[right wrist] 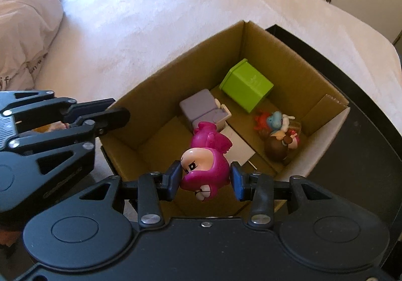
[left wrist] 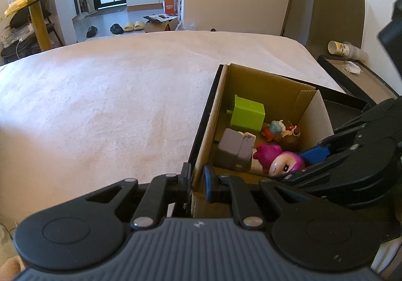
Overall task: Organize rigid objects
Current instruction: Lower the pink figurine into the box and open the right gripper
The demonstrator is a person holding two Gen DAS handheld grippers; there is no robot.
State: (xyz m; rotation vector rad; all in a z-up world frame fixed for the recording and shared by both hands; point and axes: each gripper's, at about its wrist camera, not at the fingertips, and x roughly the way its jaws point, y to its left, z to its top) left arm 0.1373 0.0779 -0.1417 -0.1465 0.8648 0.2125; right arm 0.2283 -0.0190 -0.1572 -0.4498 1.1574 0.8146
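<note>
Gripping pink figure [right wrist: 204,168] | right tool [right wrist: 205,181] | over cardboard box [right wrist: 324,135]

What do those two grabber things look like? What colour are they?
Both are black plastic. The left tool and the right tool each have a ribbed dark grey base with round caps on either side, jointed black links with shiny silver rivets, and two flat fingers padded in blue. No cables or sleeves show.

Cardboard box [right wrist: 176,80] on bed [right wrist: 150,4], bin [right wrist: 247,86] at far end, block [right wrist: 201,107] beside it, figurines [right wrist: 279,130] perhaps touching the wall
</note>
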